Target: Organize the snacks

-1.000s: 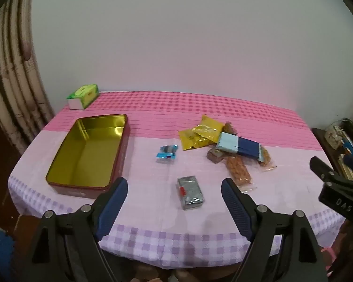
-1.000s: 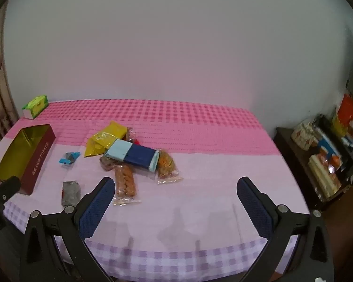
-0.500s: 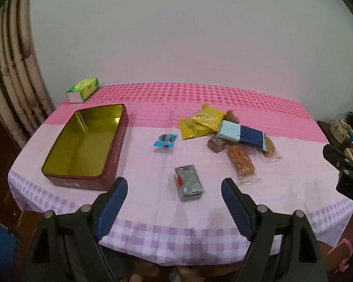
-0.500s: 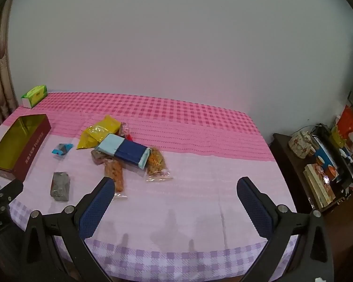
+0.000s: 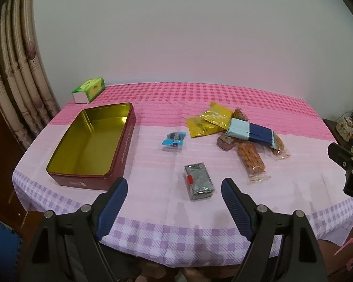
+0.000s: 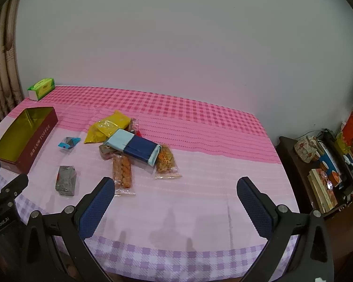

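The red tin [image 6: 38,141], at nine o'clock in the right wrist view, reads "TOFFEE" on its long side after some unreadable characters. At seven o'clock, the left gripper's [image 6: 2,181] black body reads "GenRobot.AI".

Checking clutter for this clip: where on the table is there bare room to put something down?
Free: the tin itself is empty; the cloth right of the snack pile out to the table edge; the checked strip along the wall. Crowded: the pile, plus the grey packet and blue sweet between pile and tin.

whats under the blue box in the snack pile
The blue box lies on a brown packet, a clear biscuit packet and the yellow pouches' edge. Anything beneath its middle is hidden.
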Action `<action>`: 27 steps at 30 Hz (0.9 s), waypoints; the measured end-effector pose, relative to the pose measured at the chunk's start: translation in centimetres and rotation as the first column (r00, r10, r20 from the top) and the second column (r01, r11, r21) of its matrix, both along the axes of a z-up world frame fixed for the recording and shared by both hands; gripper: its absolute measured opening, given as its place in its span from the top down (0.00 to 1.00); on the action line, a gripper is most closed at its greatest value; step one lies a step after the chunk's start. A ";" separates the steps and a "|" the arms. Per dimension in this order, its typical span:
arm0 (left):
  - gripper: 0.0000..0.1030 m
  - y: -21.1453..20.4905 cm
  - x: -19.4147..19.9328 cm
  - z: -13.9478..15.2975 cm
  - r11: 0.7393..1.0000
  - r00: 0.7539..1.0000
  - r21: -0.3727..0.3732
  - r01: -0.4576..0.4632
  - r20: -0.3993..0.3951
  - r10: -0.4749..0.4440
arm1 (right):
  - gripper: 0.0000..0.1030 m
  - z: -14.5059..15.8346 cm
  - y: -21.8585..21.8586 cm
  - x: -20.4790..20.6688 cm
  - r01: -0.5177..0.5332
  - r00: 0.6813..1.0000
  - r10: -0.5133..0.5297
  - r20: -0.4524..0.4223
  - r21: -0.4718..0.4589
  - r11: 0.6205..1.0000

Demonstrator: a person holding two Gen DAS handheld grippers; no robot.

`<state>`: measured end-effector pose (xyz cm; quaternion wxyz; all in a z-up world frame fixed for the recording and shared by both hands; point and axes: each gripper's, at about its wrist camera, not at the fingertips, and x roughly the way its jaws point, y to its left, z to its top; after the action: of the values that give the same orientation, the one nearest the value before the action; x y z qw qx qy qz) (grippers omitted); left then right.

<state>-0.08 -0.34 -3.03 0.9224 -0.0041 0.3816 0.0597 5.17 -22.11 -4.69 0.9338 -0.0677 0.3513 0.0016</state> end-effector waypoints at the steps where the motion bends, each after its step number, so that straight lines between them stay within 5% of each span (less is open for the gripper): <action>1: 0.19 -0.2 0.1 -0.1 1.000 1.000 0.004 0.000 -0.003 0.000 | 0.00 0.0 -0.1 0.0 -0.002 1.000 0.002 -0.003 0.004 1.000; 27: 0.19 -0.8 0.3 -0.4 1.000 1.000 0.022 0.001 -0.005 -0.001 | 0.00 0.1 -0.2 0.1 -0.012 1.000 0.012 -0.008 0.016 1.000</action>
<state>0.24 -1.13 -3.42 0.9214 0.0063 0.3834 0.0633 5.31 -22.32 -4.62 0.9328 -0.0626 0.3549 0.0102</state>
